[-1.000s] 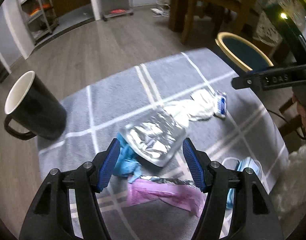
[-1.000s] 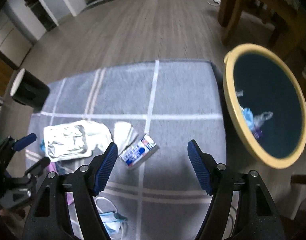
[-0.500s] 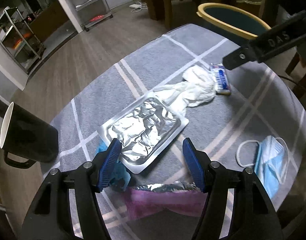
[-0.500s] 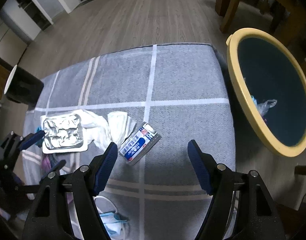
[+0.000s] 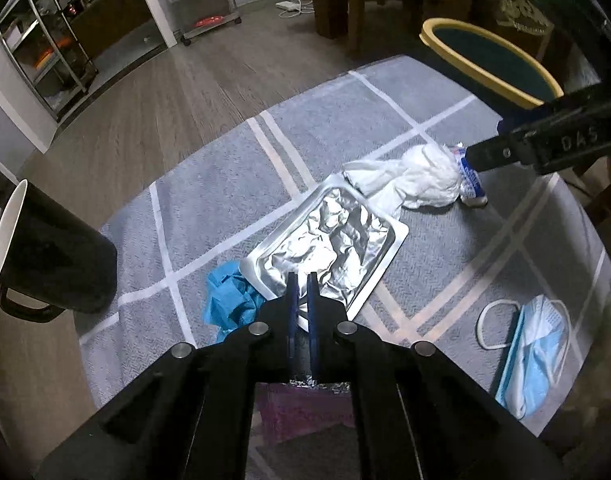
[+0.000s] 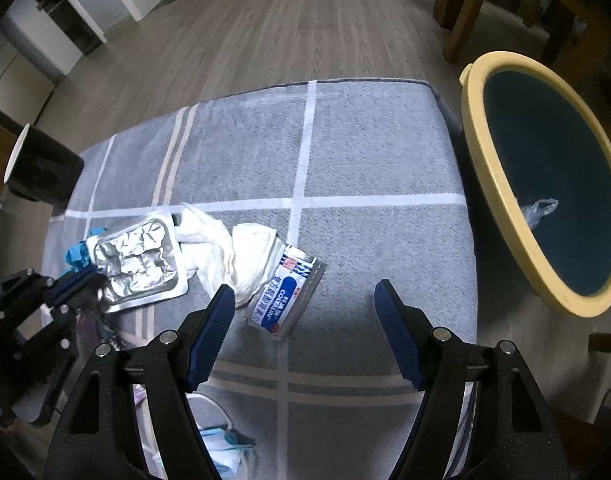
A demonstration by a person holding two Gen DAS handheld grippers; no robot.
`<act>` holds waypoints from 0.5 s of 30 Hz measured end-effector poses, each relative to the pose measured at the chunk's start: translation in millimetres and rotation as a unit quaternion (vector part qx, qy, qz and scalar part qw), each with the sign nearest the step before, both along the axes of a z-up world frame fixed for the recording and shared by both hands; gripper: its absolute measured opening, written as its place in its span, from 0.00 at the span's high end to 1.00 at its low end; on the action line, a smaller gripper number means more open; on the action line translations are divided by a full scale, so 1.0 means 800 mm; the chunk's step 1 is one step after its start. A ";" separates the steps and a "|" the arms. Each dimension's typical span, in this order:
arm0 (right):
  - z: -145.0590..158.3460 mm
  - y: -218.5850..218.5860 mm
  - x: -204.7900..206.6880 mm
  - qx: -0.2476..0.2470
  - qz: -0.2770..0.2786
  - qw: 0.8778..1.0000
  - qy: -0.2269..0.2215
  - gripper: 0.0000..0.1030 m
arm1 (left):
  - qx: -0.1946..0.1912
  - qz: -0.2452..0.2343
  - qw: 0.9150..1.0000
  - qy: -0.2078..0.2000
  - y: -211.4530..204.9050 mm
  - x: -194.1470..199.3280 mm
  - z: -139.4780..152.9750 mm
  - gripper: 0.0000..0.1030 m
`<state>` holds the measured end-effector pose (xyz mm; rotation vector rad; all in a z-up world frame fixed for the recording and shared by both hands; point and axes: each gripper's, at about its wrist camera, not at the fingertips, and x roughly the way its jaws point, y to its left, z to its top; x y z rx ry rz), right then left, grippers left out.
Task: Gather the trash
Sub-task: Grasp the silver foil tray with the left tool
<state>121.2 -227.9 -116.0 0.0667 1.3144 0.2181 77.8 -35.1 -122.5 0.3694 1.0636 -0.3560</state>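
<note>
My left gripper (image 5: pixel 301 286) is shut on the near edge of a crumpled silver foil tray (image 5: pixel 329 248) that lies on the grey checked cloth (image 5: pixel 233 184). The tray also shows in the right wrist view (image 6: pixel 135 258). My right gripper (image 6: pixel 305 300) is open and empty, above a white and blue packet (image 6: pixel 285 298) and a crumpled white tissue (image 6: pixel 233 252). A blue wad (image 5: pixel 229 300), a pink wrapper (image 5: pixel 301 412) and a blue face mask (image 5: pixel 533 344) lie near the left gripper. A yellow-rimmed bin (image 6: pixel 545 184) stands to the right of the table.
A black mug (image 5: pixel 45 256) stands at the table's left edge. Wooden chair legs (image 6: pixel 501 12) stand beyond the bin. A metal shelf rack (image 5: pixel 45 48) is at the far left on the wooden floor.
My left gripper has shut on the edge of the foil tray. The right gripper has come lower toward the packet and stays open.
</note>
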 end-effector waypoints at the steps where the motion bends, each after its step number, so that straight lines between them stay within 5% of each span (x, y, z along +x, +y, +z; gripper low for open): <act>1: 0.000 -0.001 0.000 -0.003 -0.004 1.000 -0.001 0.29 | -0.004 0.001 1.000 0.001 0.000 0.000 0.001 0.96; 7: -0.004 -0.010 0.002 -0.010 -0.017 1.000 0.007 0.29 | -0.022 -0.006 1.000 0.006 -0.007 0.002 -0.002 0.92; 12: -0.007 -0.009 0.001 -0.011 -0.018 1.000 0.011 0.29 | -0.015 -0.028 0.999 -0.020 -0.022 0.009 -0.003 0.32; 15: -0.008 -0.009 0.001 -0.010 -0.017 1.000 0.015 0.29 | -0.053 -0.014 0.998 -0.007 -0.016 0.025 -0.001 0.22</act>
